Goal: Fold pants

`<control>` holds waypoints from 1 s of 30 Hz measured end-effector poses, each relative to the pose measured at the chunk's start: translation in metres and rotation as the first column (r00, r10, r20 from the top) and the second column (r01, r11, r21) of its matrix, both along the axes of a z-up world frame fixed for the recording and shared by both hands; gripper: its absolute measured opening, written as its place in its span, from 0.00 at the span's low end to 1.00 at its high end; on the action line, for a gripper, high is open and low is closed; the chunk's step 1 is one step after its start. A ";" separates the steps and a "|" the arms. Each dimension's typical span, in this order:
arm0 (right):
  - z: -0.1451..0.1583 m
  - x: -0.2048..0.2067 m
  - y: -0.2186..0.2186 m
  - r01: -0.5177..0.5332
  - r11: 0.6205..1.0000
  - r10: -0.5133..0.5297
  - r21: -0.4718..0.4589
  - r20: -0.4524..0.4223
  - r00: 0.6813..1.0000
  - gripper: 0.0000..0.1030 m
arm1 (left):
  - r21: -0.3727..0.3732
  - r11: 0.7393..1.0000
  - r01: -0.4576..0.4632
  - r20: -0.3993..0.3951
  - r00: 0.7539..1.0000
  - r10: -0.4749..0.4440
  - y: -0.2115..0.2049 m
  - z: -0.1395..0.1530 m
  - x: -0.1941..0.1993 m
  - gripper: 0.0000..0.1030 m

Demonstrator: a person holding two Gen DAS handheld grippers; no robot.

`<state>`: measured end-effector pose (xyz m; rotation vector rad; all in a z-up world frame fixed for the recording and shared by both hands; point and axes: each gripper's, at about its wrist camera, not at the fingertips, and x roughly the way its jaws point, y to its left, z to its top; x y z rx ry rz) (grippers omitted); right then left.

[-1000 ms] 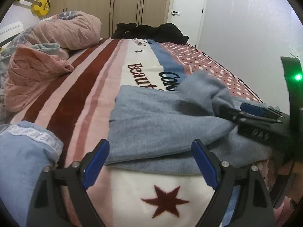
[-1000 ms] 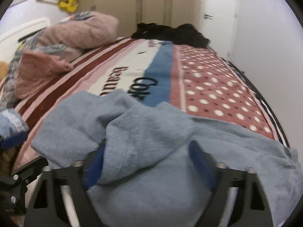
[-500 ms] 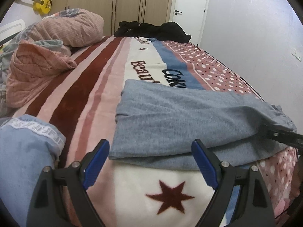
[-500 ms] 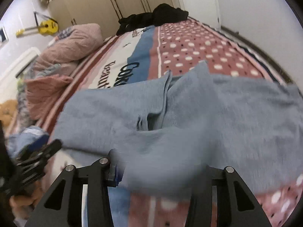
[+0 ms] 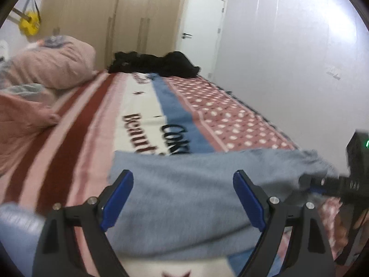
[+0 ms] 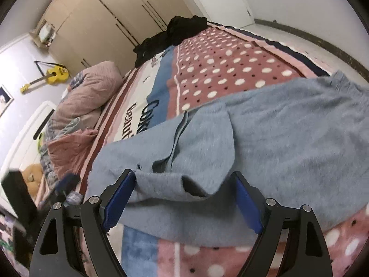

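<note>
Right claw point(image 6: 182, 196) opening over pants point(image 6: 276, 138); blanket point(image 6: 147, 113) reads, seemingly, "Beaut".

The pants point(image 6: 276, 133) are soft grey-blue cloth with a fuzzy, matt face, like fleece. The blanket point(image 6: 230, 64) on the bed is thick, fluffy cloth too, with dots, stripes and letters on it, and it does not shine. The pillow point(image 6: 92, 92) at the left of the frame is pink cloth with fine ribs. The black clothes point(image 5: 156, 63) at the far end of the bed look dull and soft. The wardrobe doors point(image 5: 92, 23) look like smooth pale wood with a slight shine. The right gripper point(image 6: 182, 196) has matt black plastic arms, small shiny metal screws, and blue pads point(image 6: 117, 198) with tiny ridges. The guitar point(image 6: 55, 75) is glossy yellow.
</note>
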<state>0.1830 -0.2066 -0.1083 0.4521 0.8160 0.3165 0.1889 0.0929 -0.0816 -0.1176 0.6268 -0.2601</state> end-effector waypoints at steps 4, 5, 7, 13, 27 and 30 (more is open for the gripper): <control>-0.005 0.003 -0.015 0.001 0.990 0.003 0.142 -0.027 1.000 0.79 | -0.013 0.996 0.090 -0.172 0.981 -0.091 -0.006 -0.026 0.043 0.79; -0.005 0.004 -0.020 0.004 0.985 0.001 0.171 -0.032 0.999 0.79 | -0.036 0.993 0.114 -0.215 0.969 -0.119 -0.007 -0.036 0.048 0.67; -0.003 0.004 -0.025 0.008 0.984 -0.002 0.178 -0.034 0.999 0.79 | -0.090 0.985 0.148 -0.282 0.945 -0.168 -0.006 -0.049 0.047 0.45; -0.002 0.007 -0.035 0.012 0.984 -0.006 0.179 -0.033 0.999 0.79 | -0.100 0.971 0.216 -0.311 0.920 -0.237 -0.009 -0.057 -0.001 0.35; 0.026 -0.019 -0.026 -0.032 0.999 0.034 -0.020 0.113 0.993 0.79 | -0.104 0.988 0.117 -0.229 0.964 -0.138 0.004 -0.035 -0.064 0.74; 0.028 -0.020 -0.009 -0.141 0.990 0.140 0.005 0.117 0.983 0.79 | -0.114 0.993 0.023 -0.173 0.984 -0.043 0.020 -0.024 -0.062 0.74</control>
